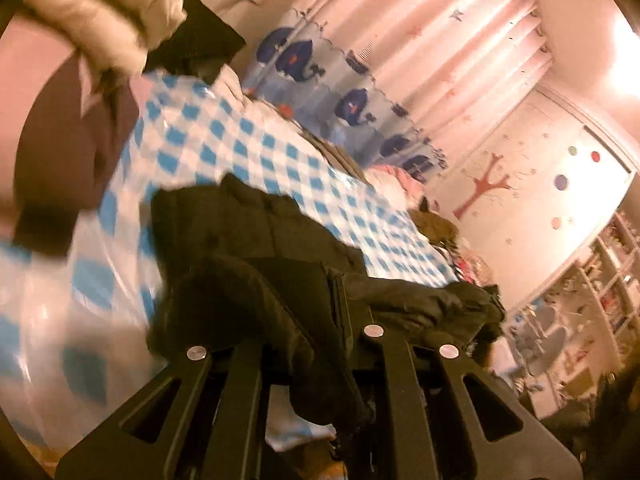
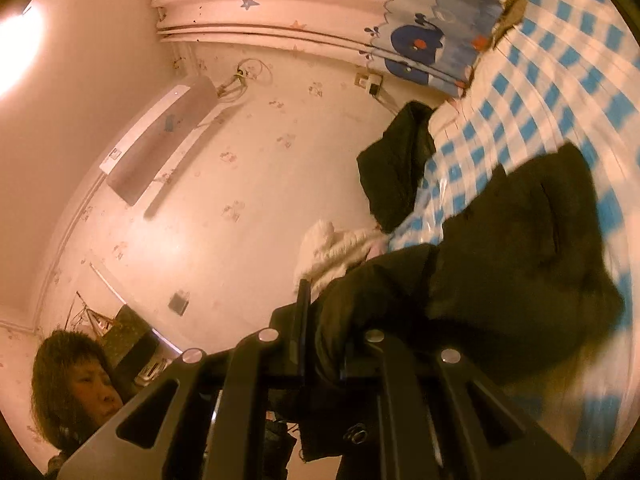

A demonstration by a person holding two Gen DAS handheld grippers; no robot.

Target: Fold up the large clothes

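A large dark jacket [image 1: 260, 232] lies partly on the blue-and-white checked bed cover [image 1: 240, 140], and part of it is lifted. My left gripper [image 1: 316, 300] is shut on a fold of it, and the cloth drapes over the fingers and hides the tips. In the right wrist view the same jacket [image 2: 520, 260] hangs from my right gripper [image 2: 324, 320], which is shut on its edge. One thin finger [image 2: 304, 300] shows beside the cloth; the other is covered. The picture is blurred over the checked bed cover [image 2: 540, 92].
A cream padded garment [image 2: 340, 252] and another black garment [image 2: 396, 168] lie at the bed's head end. More clothes [image 1: 436, 228] are piled at the far side. Whale-print curtains [image 1: 352, 104] hang behind, with shelves [image 1: 600, 300] on the right. A person's head [image 2: 72, 380] is low left.
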